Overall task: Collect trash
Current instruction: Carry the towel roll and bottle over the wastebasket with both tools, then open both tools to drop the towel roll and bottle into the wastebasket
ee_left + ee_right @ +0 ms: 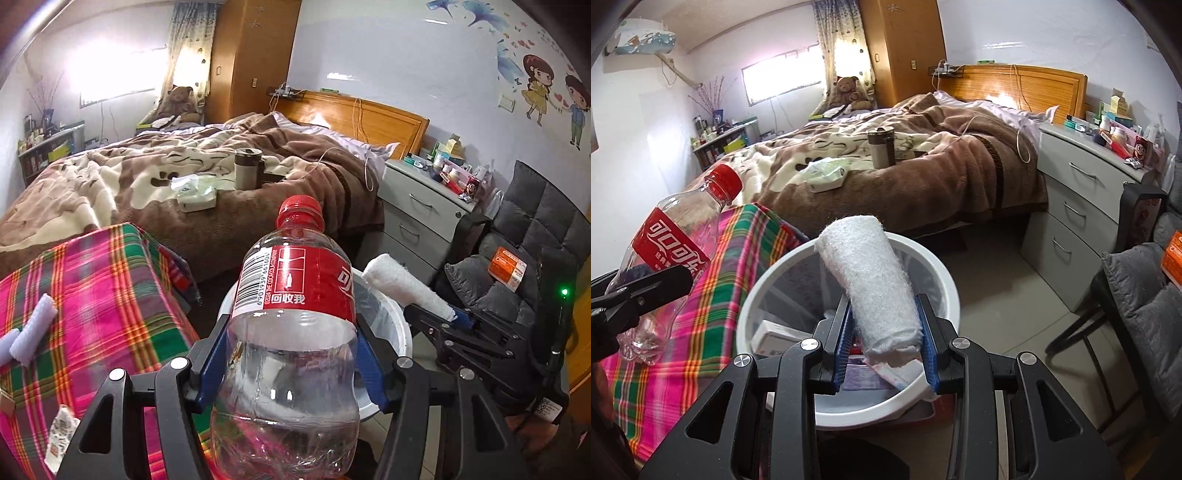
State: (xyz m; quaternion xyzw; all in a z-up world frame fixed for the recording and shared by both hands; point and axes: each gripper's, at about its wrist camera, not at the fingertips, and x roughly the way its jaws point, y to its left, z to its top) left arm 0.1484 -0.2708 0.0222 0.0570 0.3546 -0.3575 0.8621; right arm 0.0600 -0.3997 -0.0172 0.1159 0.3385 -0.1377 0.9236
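Note:
My left gripper (291, 354) is shut on an empty clear plastic bottle (291, 332) with a red cap and red label, held beside the checked table; the bottle also shows in the right wrist view (670, 258). My right gripper (888, 332) is shut on a rolled white fibrous pad (875, 277), held over the white trash bin (945, 280); the pad also shows in the left wrist view (406, 284). The bin (400, 325) holds a box and some papers.
A table with pink and green checked cloth (92, 295) carries lilac foam pieces (35, 328) and a small wrapper (61, 432). Behind stand a bed with a brown blanket (923, 166), a grey drawer unit (1082, 195) and a grey padded chair (524, 258).

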